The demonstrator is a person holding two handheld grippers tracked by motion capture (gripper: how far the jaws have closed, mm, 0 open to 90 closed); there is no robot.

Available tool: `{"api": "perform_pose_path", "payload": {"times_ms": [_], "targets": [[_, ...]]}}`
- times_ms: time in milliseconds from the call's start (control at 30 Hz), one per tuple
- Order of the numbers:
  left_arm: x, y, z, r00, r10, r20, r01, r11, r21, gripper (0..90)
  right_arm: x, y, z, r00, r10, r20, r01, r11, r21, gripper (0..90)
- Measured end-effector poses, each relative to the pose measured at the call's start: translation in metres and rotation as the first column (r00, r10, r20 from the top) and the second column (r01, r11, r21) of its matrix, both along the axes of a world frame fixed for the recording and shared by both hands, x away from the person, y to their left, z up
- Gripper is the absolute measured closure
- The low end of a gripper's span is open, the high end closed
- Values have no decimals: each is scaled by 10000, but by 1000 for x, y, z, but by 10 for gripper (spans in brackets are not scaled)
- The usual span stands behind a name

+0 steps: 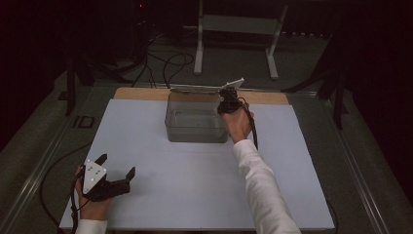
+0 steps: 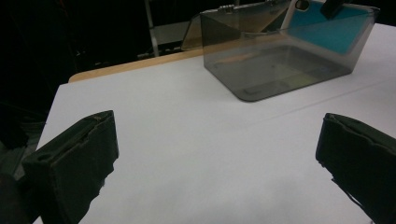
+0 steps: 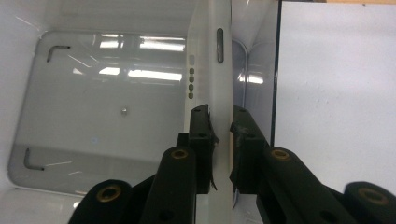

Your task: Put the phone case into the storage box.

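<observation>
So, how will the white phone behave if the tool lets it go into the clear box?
The white phone looks stiff and smooth, pinched on its thin edges by the right tool, so it may slip. Released, it would probably tip flat onto the floor of the clear box.

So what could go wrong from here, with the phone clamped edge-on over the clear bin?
The right gripper pinches the phone only by its thin edges, so it could twist or slip. It hangs close to the clear bin wall and may knock it. The left gripper rests open, too far off to help.
</observation>
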State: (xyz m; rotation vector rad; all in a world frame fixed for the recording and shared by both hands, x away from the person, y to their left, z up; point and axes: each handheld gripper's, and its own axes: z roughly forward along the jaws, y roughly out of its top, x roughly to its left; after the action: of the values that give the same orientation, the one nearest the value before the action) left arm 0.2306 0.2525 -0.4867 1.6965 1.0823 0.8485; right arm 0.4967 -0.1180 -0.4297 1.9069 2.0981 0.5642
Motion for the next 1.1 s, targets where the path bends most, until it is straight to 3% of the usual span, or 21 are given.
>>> {"api": "perform_pose_path", "payload": {"times_ms": [267,1100], "targets": [[0,0,0,10000,-5,11,5,10000,-12,2,1,4,-5,10000,8,71,-5,9989,-459,813],[0,1,0,10000,5,-23,-5,10000,-59,1,3,8,-12,9998,-200,39,203,9959,-880,811]]}}
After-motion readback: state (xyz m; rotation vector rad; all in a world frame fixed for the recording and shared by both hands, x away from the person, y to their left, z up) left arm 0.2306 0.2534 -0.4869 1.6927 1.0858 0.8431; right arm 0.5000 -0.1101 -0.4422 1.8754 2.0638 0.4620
